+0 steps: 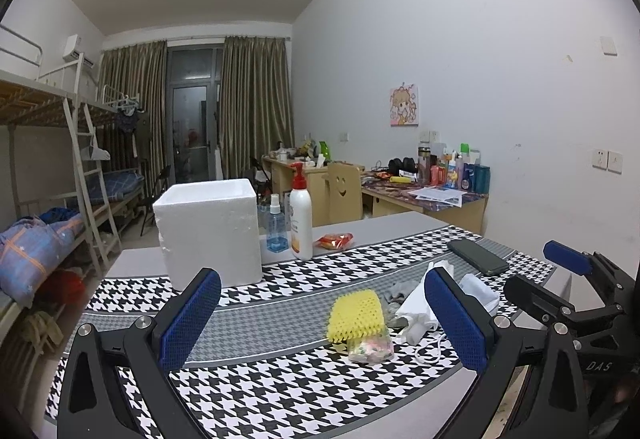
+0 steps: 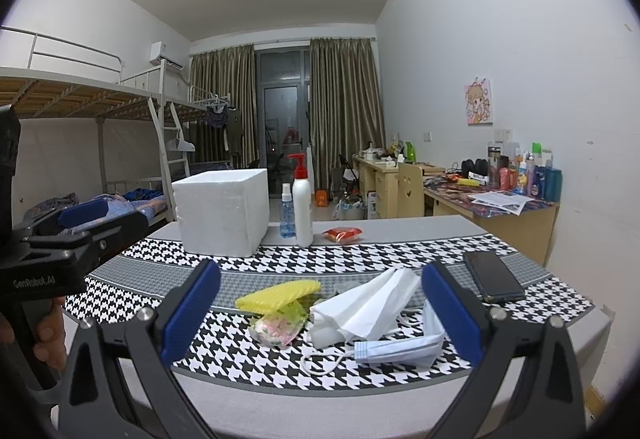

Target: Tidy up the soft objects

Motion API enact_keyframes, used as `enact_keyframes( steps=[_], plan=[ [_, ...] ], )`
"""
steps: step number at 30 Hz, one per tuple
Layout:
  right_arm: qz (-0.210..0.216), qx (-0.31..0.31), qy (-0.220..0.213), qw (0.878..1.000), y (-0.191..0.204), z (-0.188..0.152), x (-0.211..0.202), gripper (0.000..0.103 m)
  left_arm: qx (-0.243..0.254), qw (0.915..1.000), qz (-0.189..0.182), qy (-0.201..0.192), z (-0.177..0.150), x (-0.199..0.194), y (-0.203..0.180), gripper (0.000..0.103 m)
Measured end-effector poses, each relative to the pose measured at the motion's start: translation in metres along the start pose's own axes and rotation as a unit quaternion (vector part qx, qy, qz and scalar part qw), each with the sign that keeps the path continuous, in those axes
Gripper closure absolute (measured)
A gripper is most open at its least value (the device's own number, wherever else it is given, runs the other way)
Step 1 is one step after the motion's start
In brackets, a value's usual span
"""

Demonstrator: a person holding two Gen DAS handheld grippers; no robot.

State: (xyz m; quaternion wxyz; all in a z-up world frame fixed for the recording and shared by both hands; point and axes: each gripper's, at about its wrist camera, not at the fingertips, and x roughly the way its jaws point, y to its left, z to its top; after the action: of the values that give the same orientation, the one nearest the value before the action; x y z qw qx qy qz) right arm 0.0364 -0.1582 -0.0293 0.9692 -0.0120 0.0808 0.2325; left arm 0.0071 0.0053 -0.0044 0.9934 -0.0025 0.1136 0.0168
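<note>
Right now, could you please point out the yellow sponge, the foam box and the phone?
yellow sponge [image 2: 280, 293], right wrist view, top face.
foam box [image 2: 222, 217], right wrist view, front wall.
phone [image 2: 494, 277], right wrist view, screen.

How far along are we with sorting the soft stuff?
Nothing looks done. Both the left gripper and right gripper are open and empty. The yellow sponge, white tissues and face mask lie loose on the table, apart from the foam box.
</note>
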Motion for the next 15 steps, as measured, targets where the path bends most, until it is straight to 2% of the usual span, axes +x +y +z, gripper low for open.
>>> enact_keyframes(
  steps=[15],
  plan=[
    [-0.008,0.007,0.013,1.000,-0.008,0.001,0.013,0.001,0.009,0.9999,-0.002,0.015,-0.001,0.016,-0.001,0.001]
  ],
)
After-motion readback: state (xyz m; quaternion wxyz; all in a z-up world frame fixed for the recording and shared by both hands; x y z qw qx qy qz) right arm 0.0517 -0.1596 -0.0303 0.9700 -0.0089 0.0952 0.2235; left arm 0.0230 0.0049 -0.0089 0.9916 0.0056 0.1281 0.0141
